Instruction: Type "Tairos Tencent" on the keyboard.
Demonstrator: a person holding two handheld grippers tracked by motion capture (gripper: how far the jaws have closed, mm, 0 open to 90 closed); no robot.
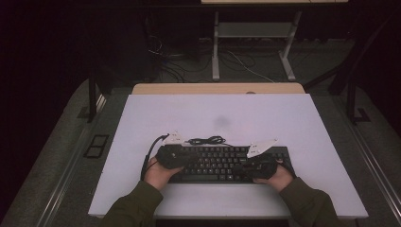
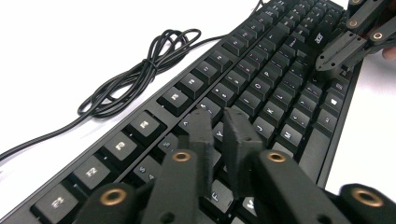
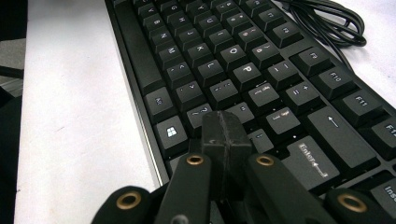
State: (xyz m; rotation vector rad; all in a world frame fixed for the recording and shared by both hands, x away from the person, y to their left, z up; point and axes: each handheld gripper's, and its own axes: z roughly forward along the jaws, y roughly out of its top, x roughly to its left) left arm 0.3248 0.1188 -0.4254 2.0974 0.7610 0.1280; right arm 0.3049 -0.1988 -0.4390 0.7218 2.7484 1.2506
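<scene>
Both grippers hovered over your black keyboard, lying lengthwise across the counter at lower centre: left gripper fingers slightly parted, empty; right gripper fingers pressed together, holding nothing, keys directly beneath.

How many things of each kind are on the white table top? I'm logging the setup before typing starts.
Keyboard, black: 1
Bundled cable behind the keyboard, black: 1
Left gripper over the keys, jaws slightly apart: 1
Right gripper over the keys, jaws shut: 1
Total: 4
</scene>
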